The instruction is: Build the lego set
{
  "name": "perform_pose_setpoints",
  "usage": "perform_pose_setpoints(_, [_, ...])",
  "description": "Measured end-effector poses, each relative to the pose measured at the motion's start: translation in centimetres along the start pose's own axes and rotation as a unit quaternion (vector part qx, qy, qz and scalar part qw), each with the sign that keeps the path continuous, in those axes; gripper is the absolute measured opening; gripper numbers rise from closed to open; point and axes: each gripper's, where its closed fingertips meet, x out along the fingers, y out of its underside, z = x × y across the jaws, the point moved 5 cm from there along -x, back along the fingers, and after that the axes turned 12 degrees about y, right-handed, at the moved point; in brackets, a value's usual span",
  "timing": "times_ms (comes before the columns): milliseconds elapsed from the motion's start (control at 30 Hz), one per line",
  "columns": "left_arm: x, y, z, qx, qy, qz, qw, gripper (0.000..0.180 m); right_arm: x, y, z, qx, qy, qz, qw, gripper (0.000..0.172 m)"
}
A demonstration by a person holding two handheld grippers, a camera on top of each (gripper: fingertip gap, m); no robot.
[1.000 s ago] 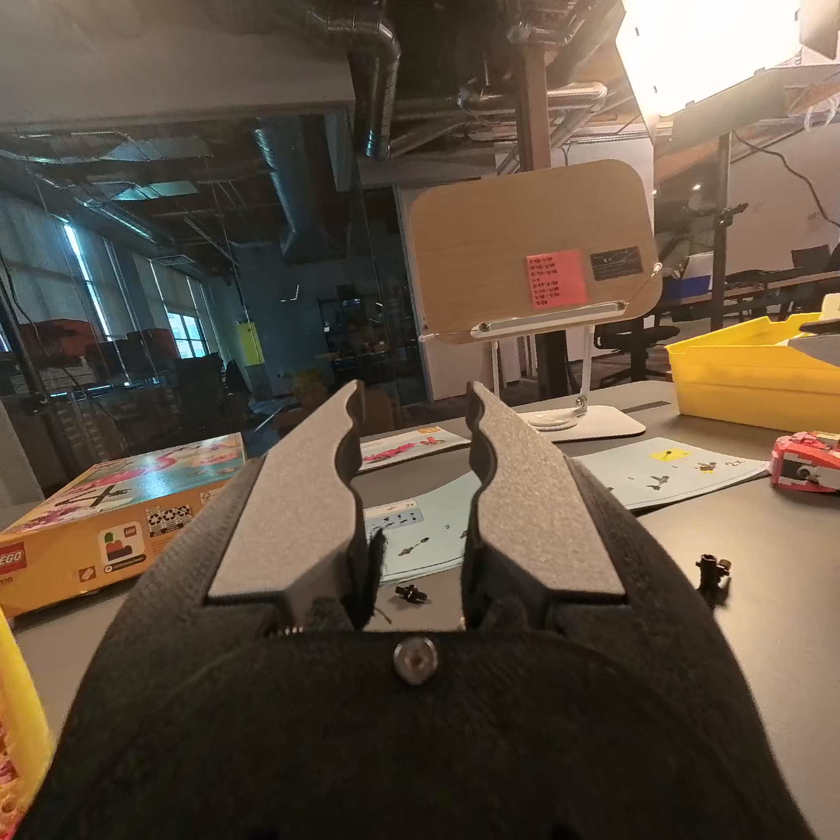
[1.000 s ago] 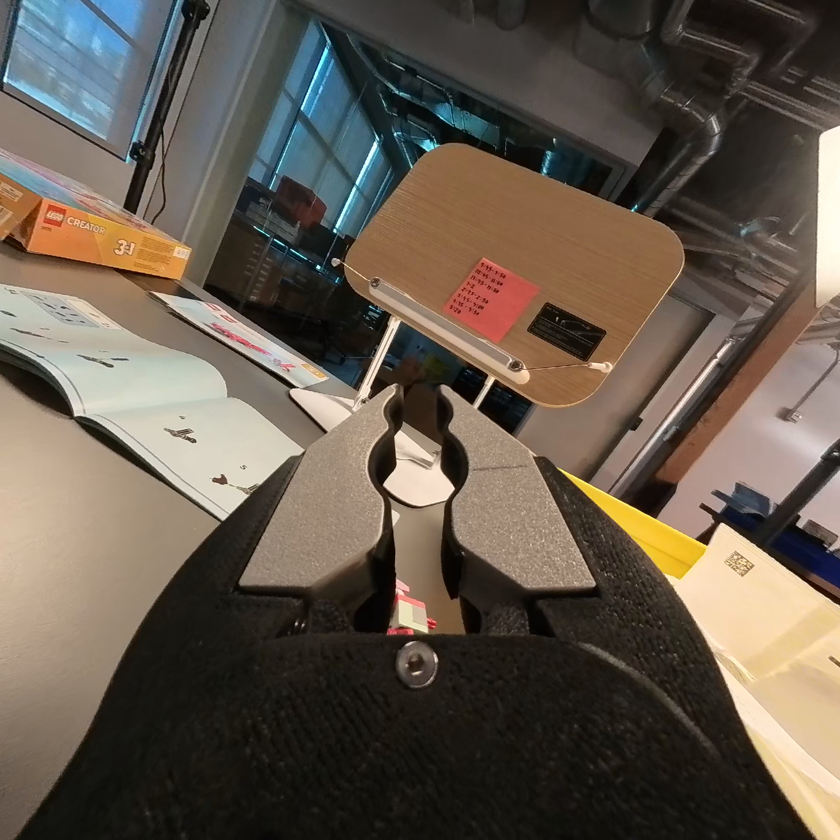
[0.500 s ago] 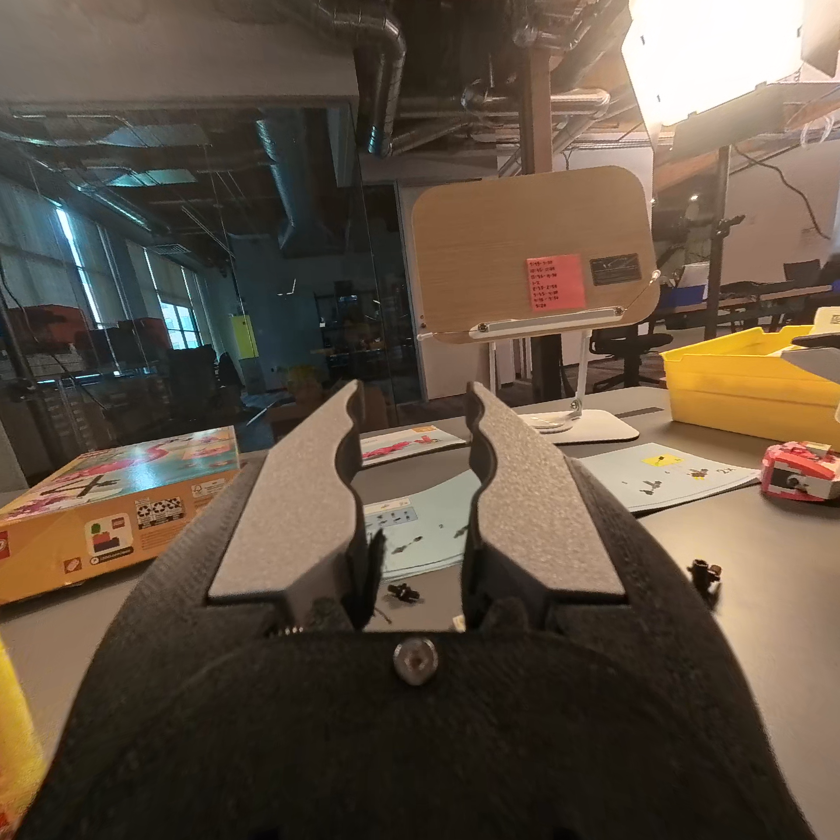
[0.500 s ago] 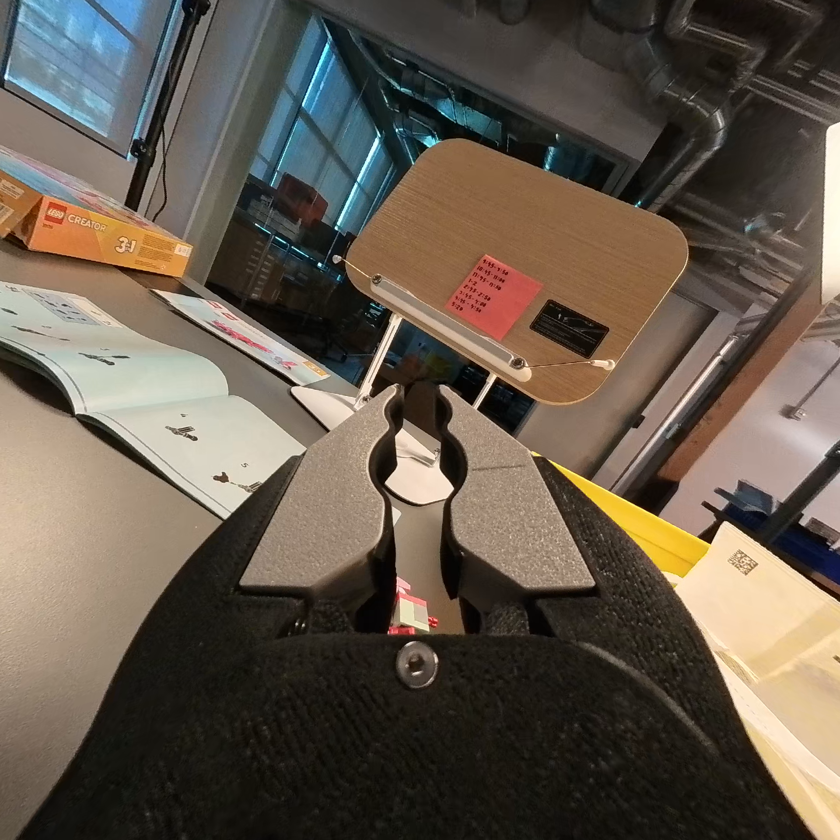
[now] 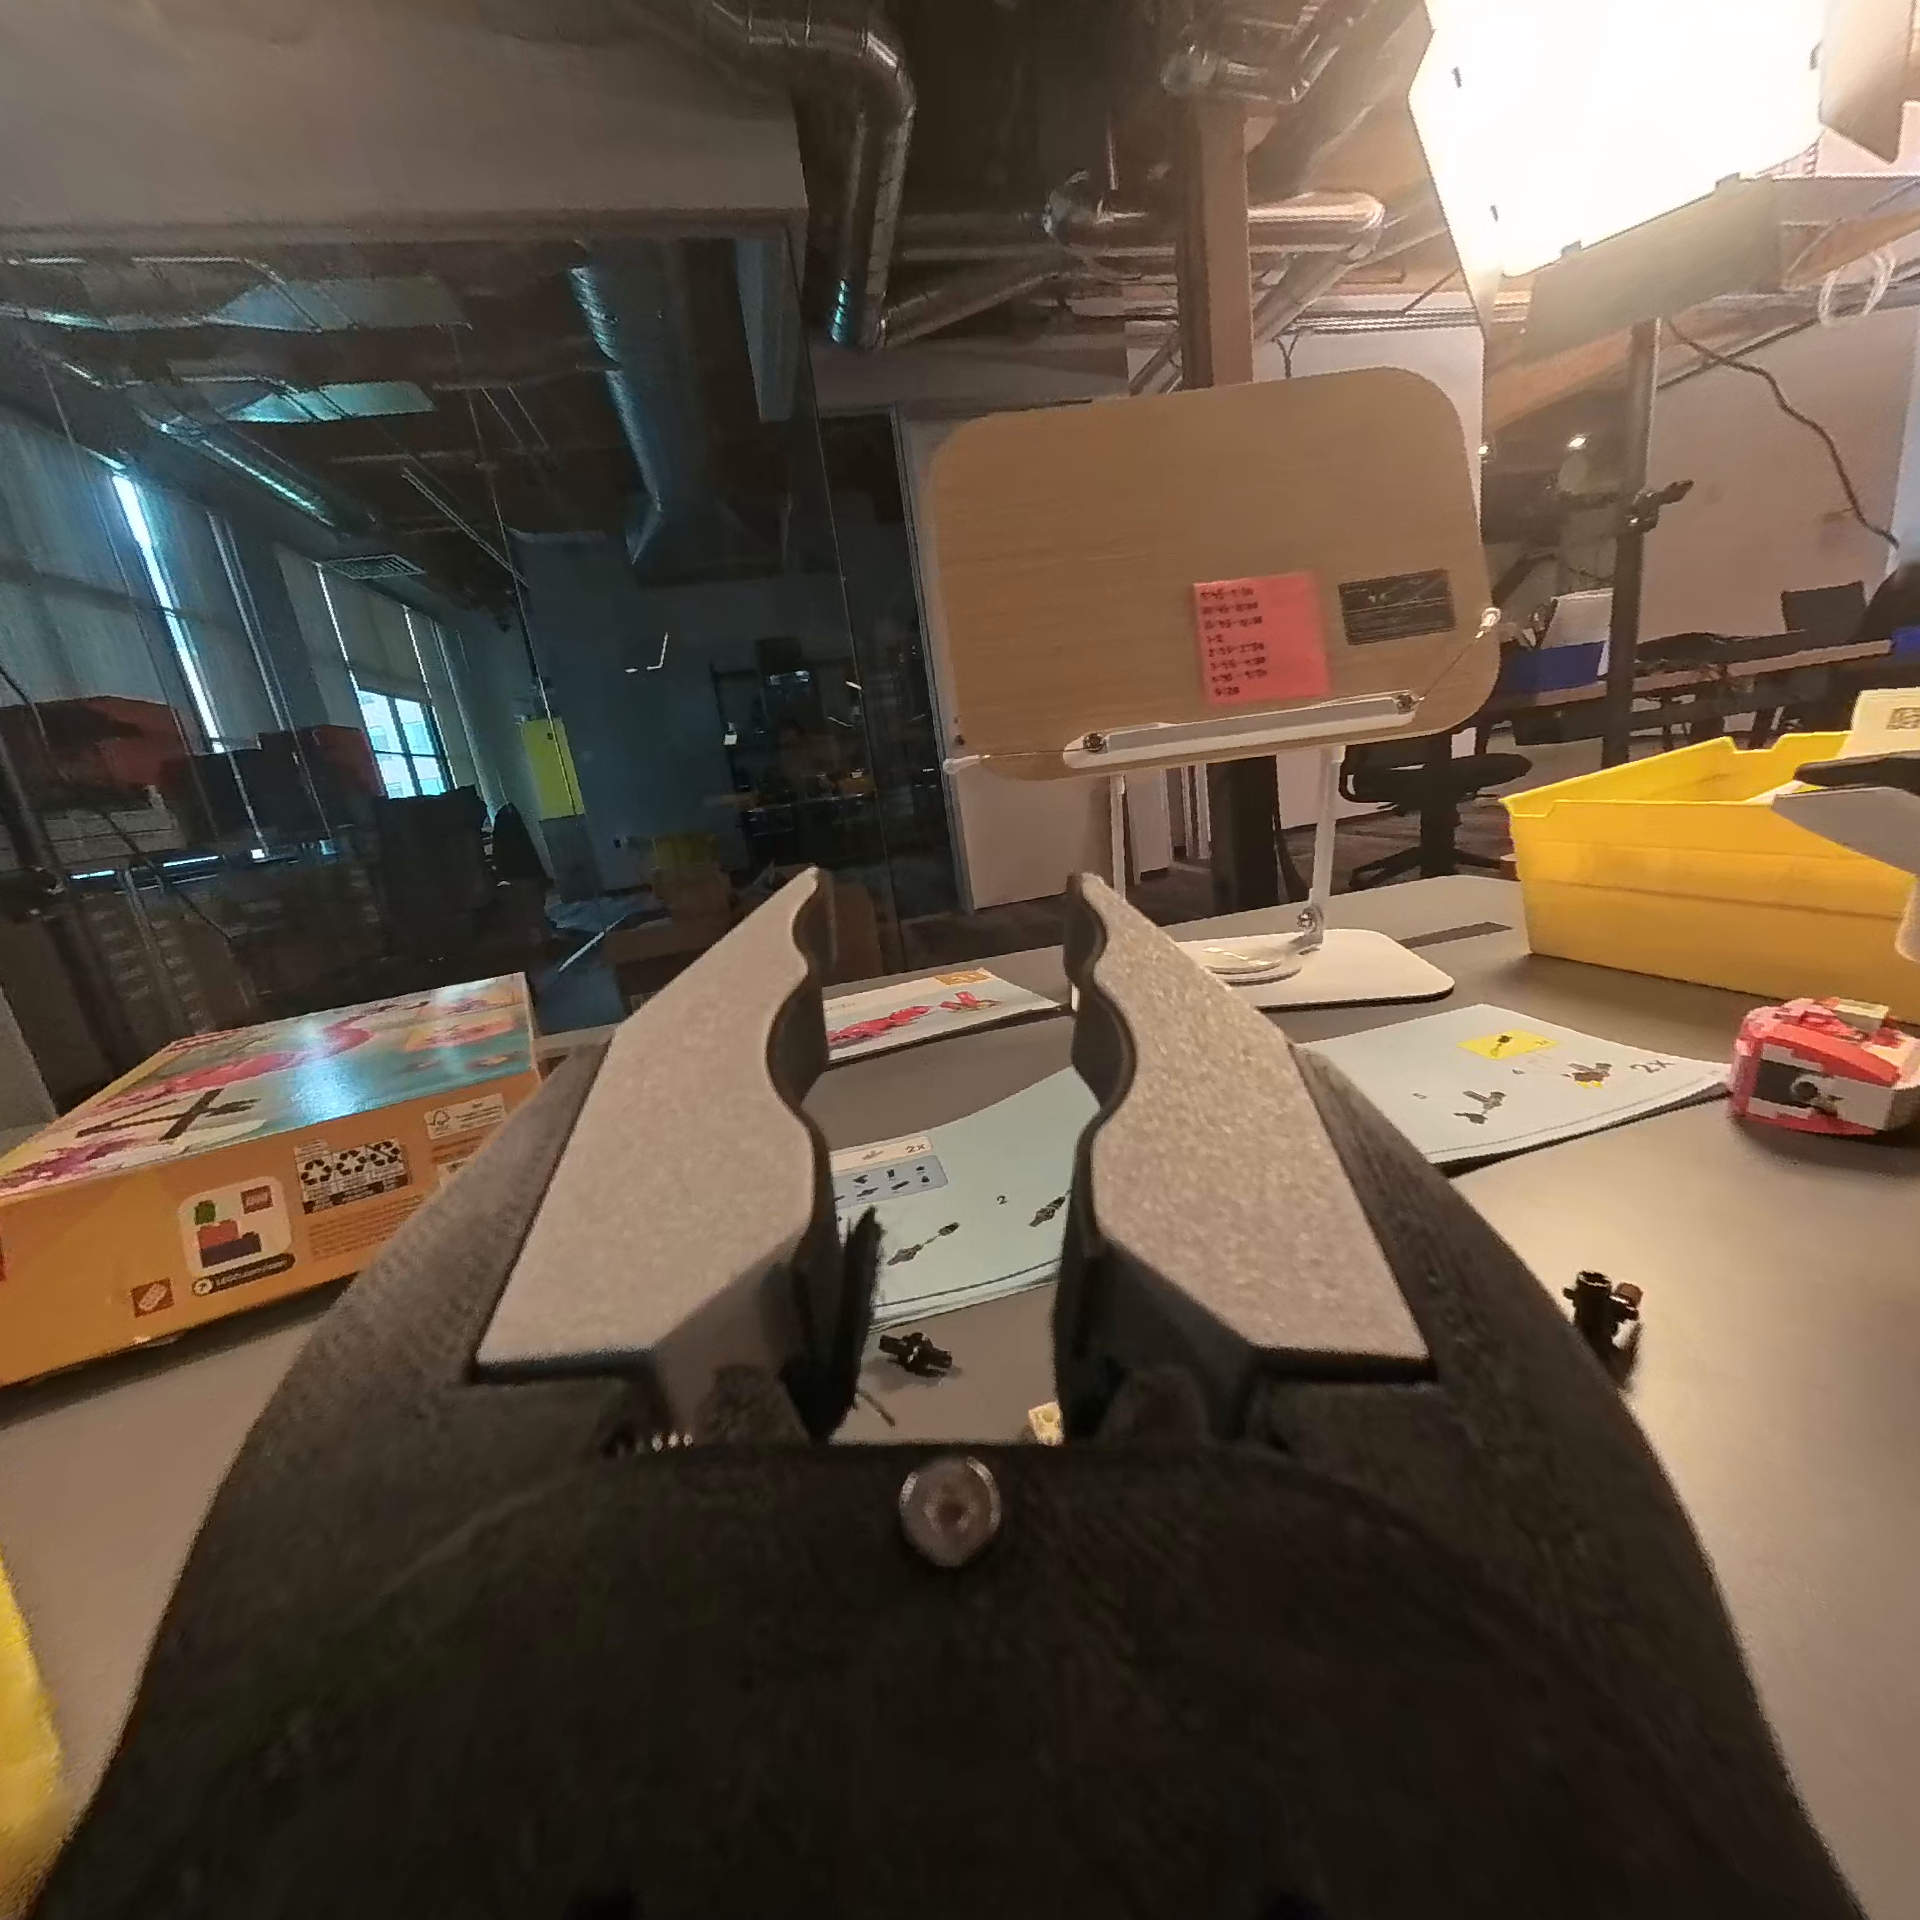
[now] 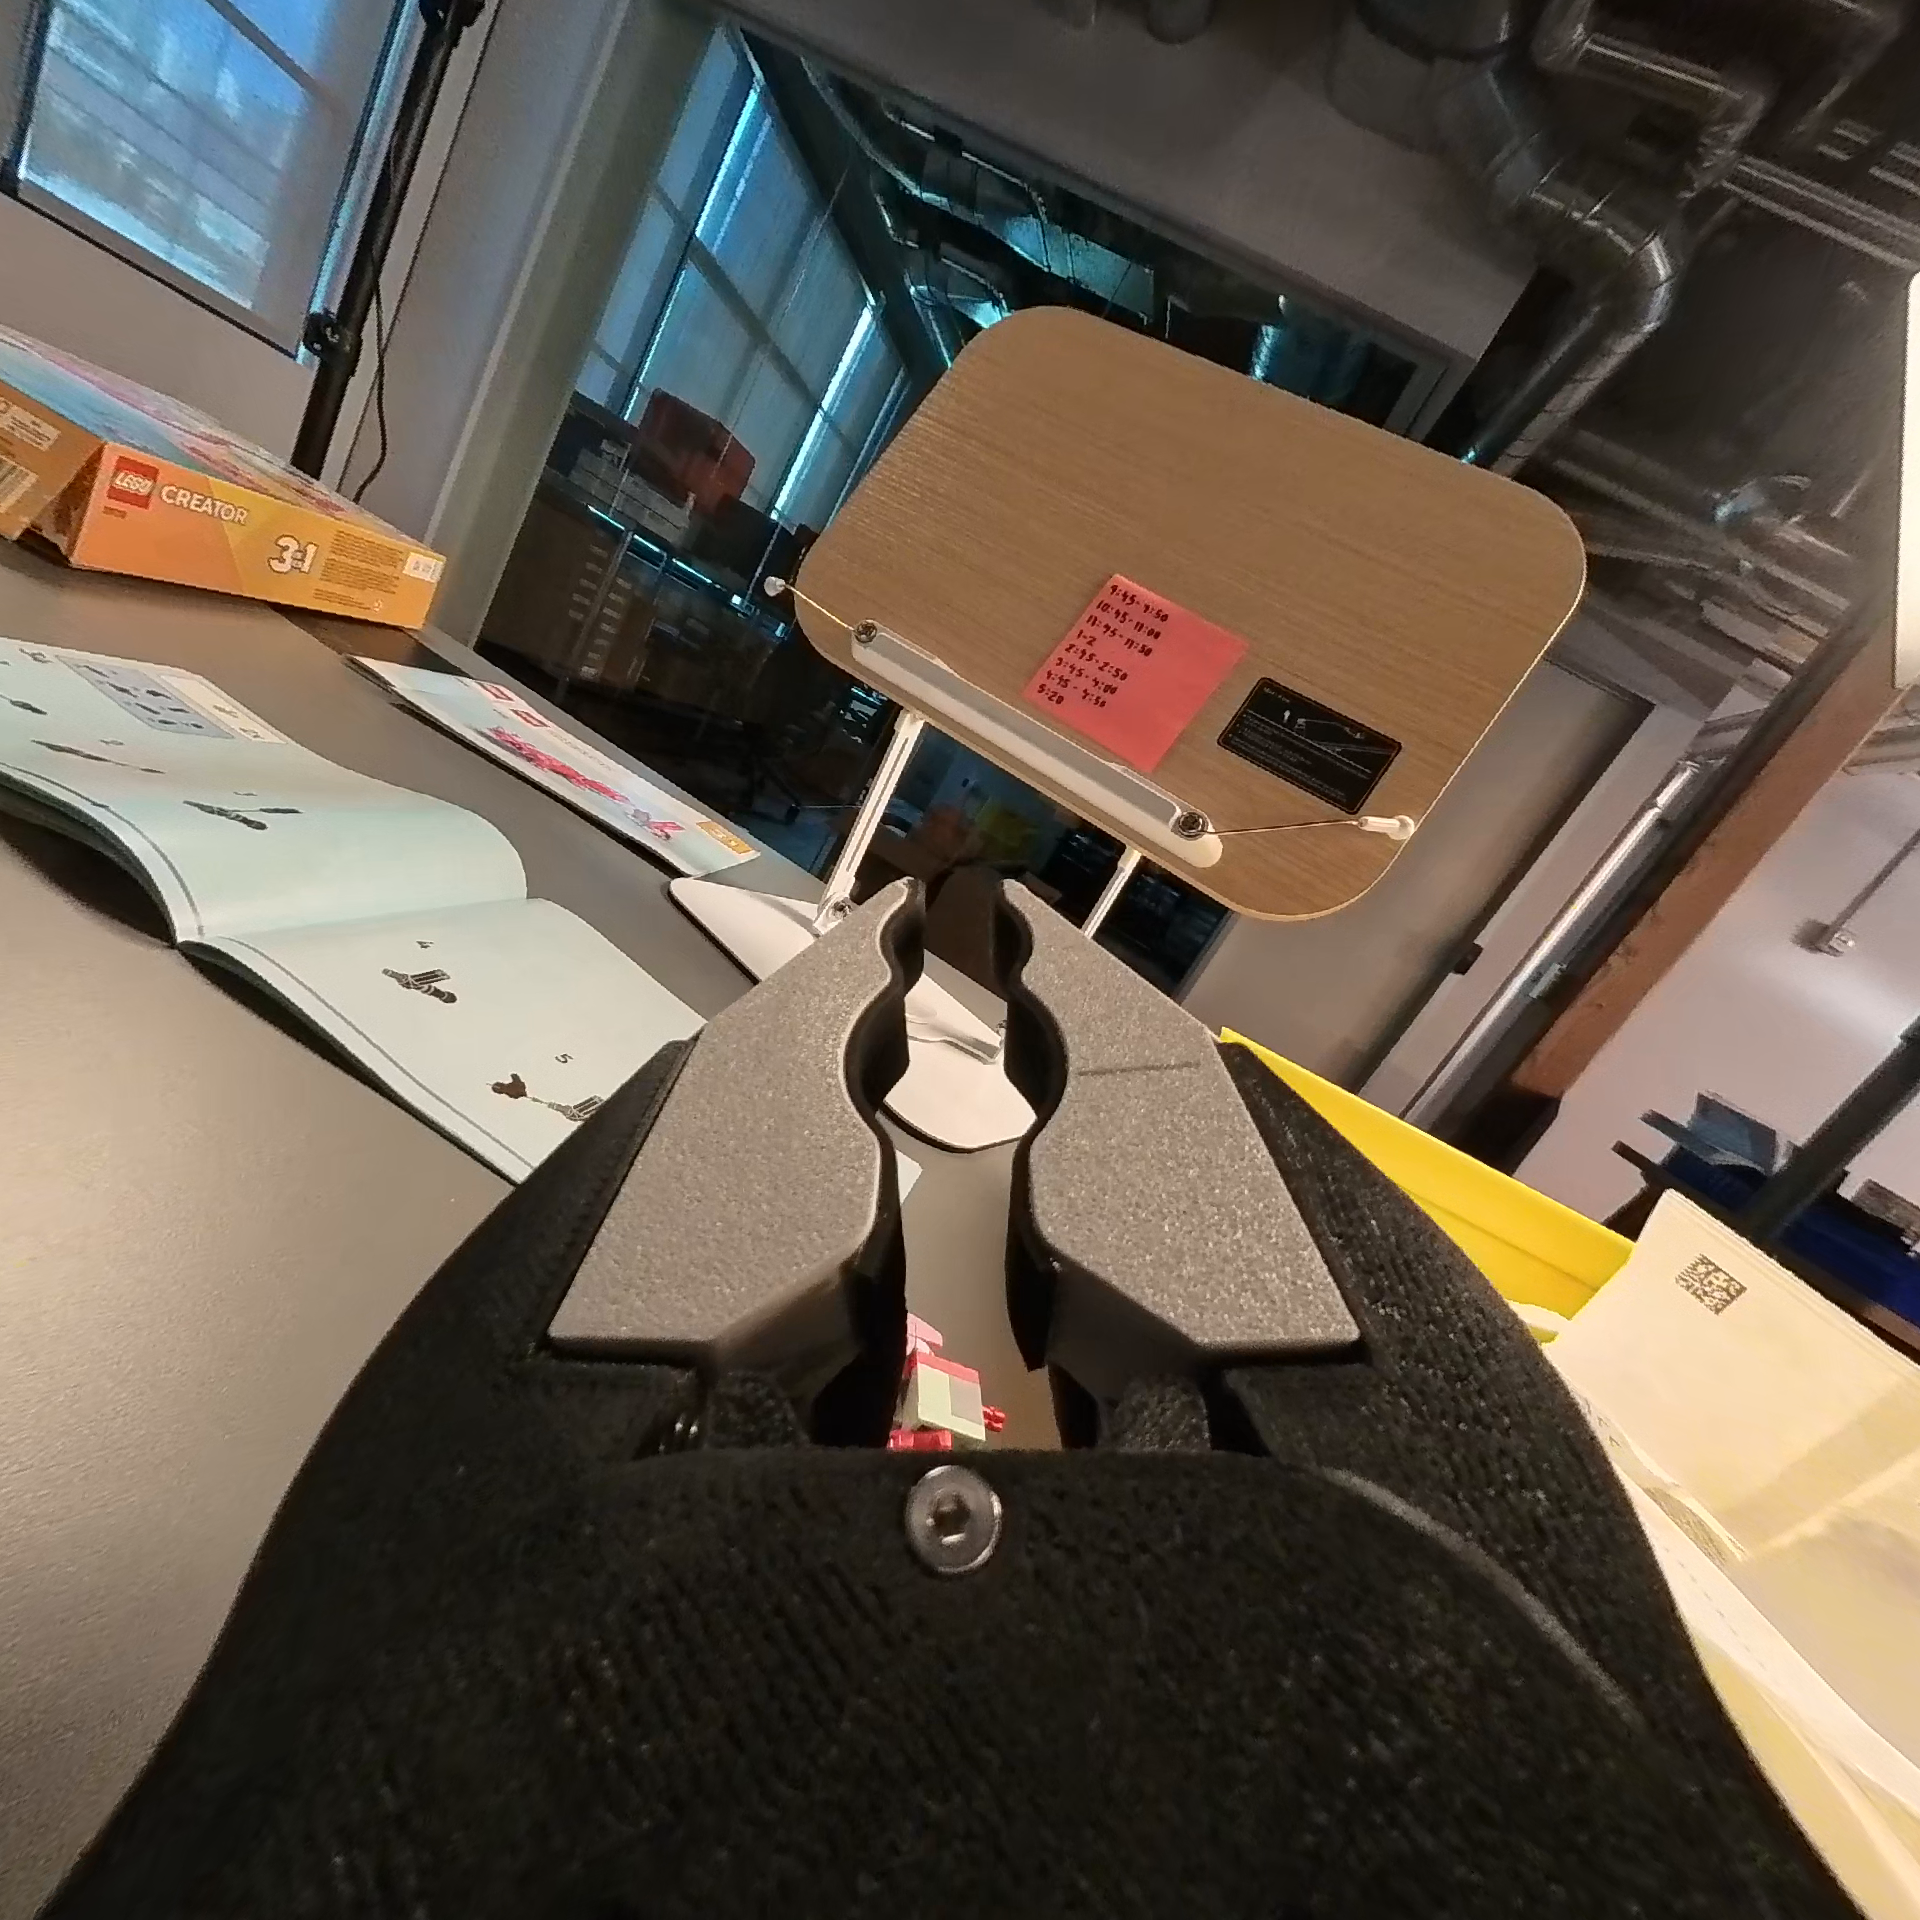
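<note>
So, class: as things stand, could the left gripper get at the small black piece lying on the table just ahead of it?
Probably yes: the left gripper stands open with nothing between its fingers, and the small black piece lies uncovered on the table.

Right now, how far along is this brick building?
Built: a small red-and-pink brick model sits on the table. In hand: nothing; the left gripper and right gripper are both open. Left: loose black pieces lie beside the open booklet.

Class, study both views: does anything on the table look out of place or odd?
Only slightly: small black pieces lie loose on the dark table, away from the yellow bin. Nothing looks spilled or damaged.
</note>
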Motion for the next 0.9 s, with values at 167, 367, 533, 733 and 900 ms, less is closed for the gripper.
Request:
perform_pose_setpoints(167, [0.0, 0.0, 0.0, 0.000, 0.001, 0.001, 1.000, 0.043, 0.0, 0.0, 0.0, 0.000, -0.001, 0.001, 1.000, 0.010])
perform_pose_setpoints(367, [0.0, 0.0, 0.0, 0.001, -0.002, -0.001, 1.000, 0.043, 0.0, 0.0, 0.0, 0.000, -0.001, 0.000, 1.000, 0.010])
perform_pose_setpoints(533, [-0.3, 0.1, 0.7, 0.014, -0.038, 0.017, 0.999, 0.041, 0.0, 0.0, 0.0, 0.000, -0.001, 0.000, 1.000, 0.010])
perform_pose_setpoints(733, [-0.5, 0.0, 1.0, 0.056, -0.072, 0.039, 0.995, 0.037, 0.0, 0.0, 0.0, 0.001, 0.000, 0.001, 1.000, 0.010])
perform_pose_setpoints(900, [-0.6, 0.0, 1.2, 0.048, -0.073, 0.036, 0.995, 0.037, 0.0, 0.0, 0.0, 0.000, -0.001, 0.001, 1.000, 0.010])
